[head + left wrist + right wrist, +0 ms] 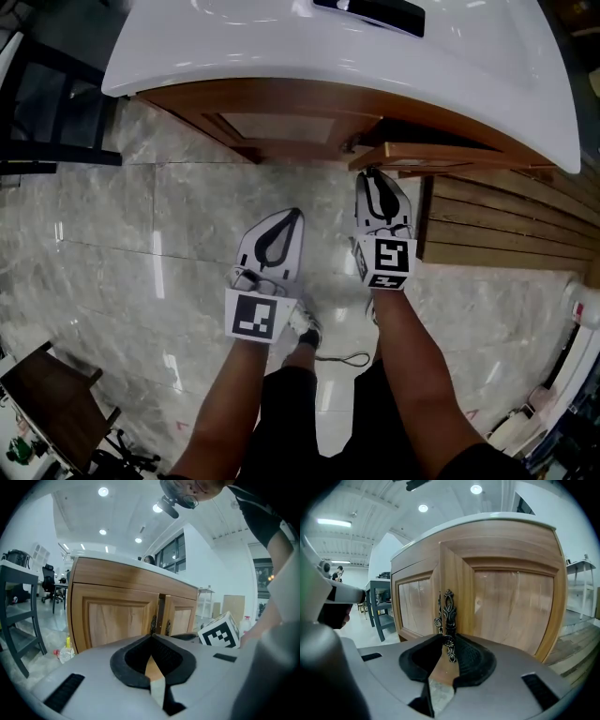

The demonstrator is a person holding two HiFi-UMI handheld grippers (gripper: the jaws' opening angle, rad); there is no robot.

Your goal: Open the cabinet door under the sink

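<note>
- The cabinet door [441,155] sits under the white sink [281,47], on the right half of the wooden cabinet. In the head view its top edge stands out from the cabinet front, so we judge it already part-way open.
- The right tongs [449,640] are nearly closed, with the ornate metal handle [448,616] of that door nipped between their tips. We read this as a firm grip. The handle is the only purchase on the panel, so a pull there swings the door on its hinge.
- The right tongs [373,178] point almost level at the door edge. We judge this suits a pull back toward the person.
- The left tongs [152,638] have their tips together with nothing between them. In the head view the left tongs [292,217] hang over the marble floor [141,234], well short of the cabinet. We take them to be held clear of the door's swing.
- The neighbouring left door [119,620] sits flush with the cabinet and appears closed.
- Risk noted: the handle is narrow and decorative, so a skewed pull may slip off it.
</note>
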